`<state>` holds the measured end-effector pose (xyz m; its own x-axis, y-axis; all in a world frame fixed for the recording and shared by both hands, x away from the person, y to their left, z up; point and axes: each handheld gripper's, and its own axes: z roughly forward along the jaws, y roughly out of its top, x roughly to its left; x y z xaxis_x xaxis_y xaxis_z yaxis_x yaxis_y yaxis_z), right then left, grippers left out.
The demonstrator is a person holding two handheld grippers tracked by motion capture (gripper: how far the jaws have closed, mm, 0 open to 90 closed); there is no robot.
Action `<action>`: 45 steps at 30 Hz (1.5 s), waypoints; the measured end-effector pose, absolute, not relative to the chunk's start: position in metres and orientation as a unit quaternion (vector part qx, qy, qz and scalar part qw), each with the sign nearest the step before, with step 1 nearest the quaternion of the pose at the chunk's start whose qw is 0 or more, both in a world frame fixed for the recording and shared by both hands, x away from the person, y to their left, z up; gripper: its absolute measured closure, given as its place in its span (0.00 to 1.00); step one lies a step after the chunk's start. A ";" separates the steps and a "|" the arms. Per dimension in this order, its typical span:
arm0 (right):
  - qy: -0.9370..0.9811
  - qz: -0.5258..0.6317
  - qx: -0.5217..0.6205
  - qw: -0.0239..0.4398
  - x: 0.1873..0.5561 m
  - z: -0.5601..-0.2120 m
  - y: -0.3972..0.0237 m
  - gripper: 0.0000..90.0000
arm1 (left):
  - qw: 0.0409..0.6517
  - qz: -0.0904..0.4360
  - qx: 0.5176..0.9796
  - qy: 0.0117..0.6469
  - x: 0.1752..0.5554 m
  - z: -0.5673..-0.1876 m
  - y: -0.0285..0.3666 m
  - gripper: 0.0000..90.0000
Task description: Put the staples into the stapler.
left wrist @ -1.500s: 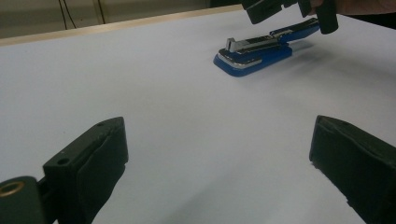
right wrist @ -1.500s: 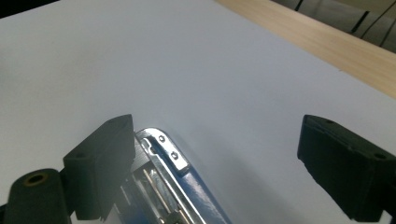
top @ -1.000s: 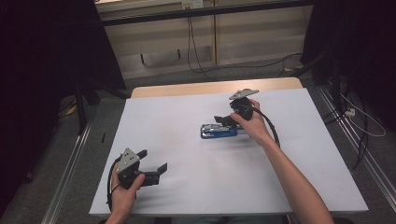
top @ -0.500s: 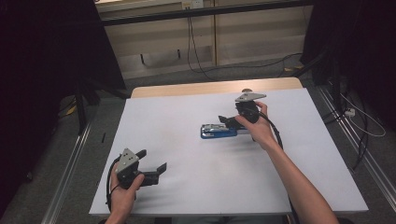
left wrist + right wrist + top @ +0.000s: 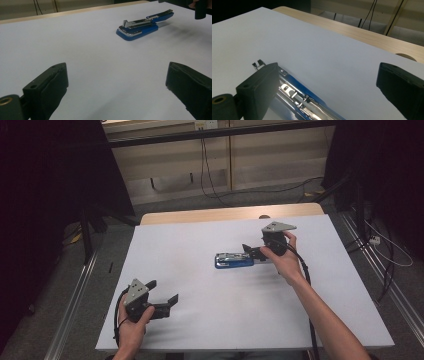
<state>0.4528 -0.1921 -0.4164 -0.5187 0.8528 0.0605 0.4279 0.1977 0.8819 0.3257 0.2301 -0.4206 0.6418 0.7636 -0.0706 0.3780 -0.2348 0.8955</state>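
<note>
A blue and silver stapler [image 5: 234, 260] lies flat near the middle of the white table [image 5: 200, 240]. My right gripper [image 5: 248, 252] hovers at the stapler's right end, open, with nothing held. In the right gripper view the stapler [image 5: 297, 96] passes under the left jaw of that gripper [image 5: 329, 85]. My left gripper [image 5: 161, 291] rests low near the front left of the table, open and holding nothing. In the left gripper view its jaws [image 5: 117, 82] stand wide apart, with the stapler [image 5: 143, 23] far ahead and the right gripper [image 5: 200, 10] at the top right.
A wooden strip [image 5: 230, 214] with a round hole [image 5: 404, 56] runs along the table's far edge. Metal rails [image 5: 75, 305] flank the table on the floor. Cables [image 5: 210, 175] lie on the floor behind it.
My right gripper has drifted slightly to the right along the stapler's end. The stapler and my left gripper have stayed where they were.
</note>
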 end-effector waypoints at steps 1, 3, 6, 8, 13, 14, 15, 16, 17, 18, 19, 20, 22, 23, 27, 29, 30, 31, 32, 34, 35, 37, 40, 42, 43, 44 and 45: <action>0.739 0.462 0.433 0.232 0.452 -0.416 -0.193 0.05 | 0.492 0.196 0.761 0.375 0.326 -0.421 0.230 0.05; 0.735 0.463 0.436 0.235 0.450 -0.415 -0.195 0.05 | 0.491 0.196 0.762 0.373 0.325 -0.421 0.229 0.05; 0.733 0.464 0.437 0.240 0.446 -0.412 -0.197 0.05 | 0.493 0.198 0.762 0.370 0.325 -0.420 0.228 0.05; 0.733 0.460 0.435 0.248 0.443 -0.411 -0.199 0.05 | 0.492 0.198 0.762 0.371 0.325 -0.420 0.229 0.05; 0.722 0.463 0.445 0.258 0.434 -0.414 -0.207 0.03 | 0.492 0.199 0.761 0.374 0.325 -0.420 0.230 0.05; 0.720 0.464 0.446 0.261 0.432 -0.414 -0.209 0.03 | 0.492 0.200 0.761 0.374 0.325 -0.420 0.230 0.05; 0.718 0.464 0.447 0.263 0.430 -0.414 -0.210 0.03 | 0.491 0.199 0.761 0.374 0.325 -0.420 0.230 0.05; 0.716 0.466 0.448 0.265 0.429 -0.414 -0.212 0.03 | 0.491 0.200 0.761 0.375 0.325 -0.420 0.230 0.05; 0.714 0.466 0.448 0.267 0.427 -0.414 -0.213 0.03 | 0.491 0.200 0.760 0.375 0.325 -0.420 0.230 0.05; 0.714 0.465 0.449 0.269 0.425 -0.414 -0.215 0.03 | 0.491 0.200 0.760 0.375 0.325 -0.420 0.230 0.05; 0.713 0.464 0.449 0.272 0.423 -0.415 -0.216 0.03 | 0.491 0.200 0.760 0.375 0.325 -0.420 0.230 0.05; 0.711 0.464 0.451 0.274 0.421 -0.415 -0.217 0.03 | 0.491 0.200 0.760 0.375 0.325 -0.420 0.230 0.05; 0.709 0.458 0.455 0.284 0.416 -0.417 -0.218 0.03 | 0.491 0.199 0.759 0.377 0.325 -0.420 0.231 0.05; 0.705 0.457 0.458 0.289 0.414 -0.418 -0.219 0.03 | 0.492 0.198 0.758 0.379 0.325 -0.420 0.231 0.05; 0.700 0.457 0.462 0.296 0.406 -0.418 -0.220 0.03 | 0.495 0.198 0.755 0.383 0.325 -0.420 0.231 0.05; 0.699 0.458 0.462 0.297 0.402 -0.419 -0.221 0.03 | 0.495 0.197 0.755 0.383 0.325 -0.420 0.231 0.05; 0.697 0.460 0.461 0.300 0.401 -0.419 -0.222 0.03 | 0.495 0.199 0.755 0.382 0.325 -0.420 0.232 0.05; 0.695 0.461 0.462 0.301 0.399 -0.419 -0.223 0.03 | 0.493 0.201 0.755 0.383 0.325 -0.420 0.232 0.05; 0.691 0.464 0.463 0.306 0.396 -0.420 -0.224 0.03 | 0.491 0.206 0.755 0.383 0.325 -0.420 0.232 0.05; 0.684 0.465 0.466 0.315 0.392 -0.422 -0.226 0.03 | 0.495 0.205 0.751 0.386 0.325 -0.420 0.233 0.05; 0.682 0.466 0.469 0.312 0.391 -0.422 -0.227 0.03 | 0.492 0.206 0.753 0.385 0.325 -0.420 0.235 0.05; 0.681 0.464 0.471 0.314 0.388 -0.423 -0.229 0.04 | 0.490 0.208 0.752 0.389 0.326 -0.420 0.236 0.05; 0.678 0.466 0.474 0.314 0.382 -0.423 -0.231 0.04 | 0.494 0.206 0.749 0.391 0.325 -0.420 0.237 0.05; 0.672 0.471 0.473 0.320 0.377 -0.422 -0.233 0.04 | 0.492 0.208 0.749 0.392 0.325 -0.420 0.238 0.05; 0.669 0.474 0.472 0.322 0.374 -0.422 -0.234 0.04 | 0.493 0.208 0.748 0.392 0.325 -0.420 0.238 0.05; 0.667 0.476 0.474 0.323 0.372 -0.422 -0.235 0.04 | 0.493 0.210 0.747 0.394 0.326 -0.421 0.238 0.05; 0.666 0.477 0.476 0.320 0.369 -0.421 -0.236 0.04 | 0.491 0.211 0.747 0.396 0.326 -0.421 0.238 0.05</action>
<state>0.3695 -0.2365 -0.4213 -0.3429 0.9390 0.0277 0.3279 0.0920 0.9402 0.3262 0.2380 -0.4211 0.5973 0.7987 -0.0728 0.3838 -0.2049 0.9004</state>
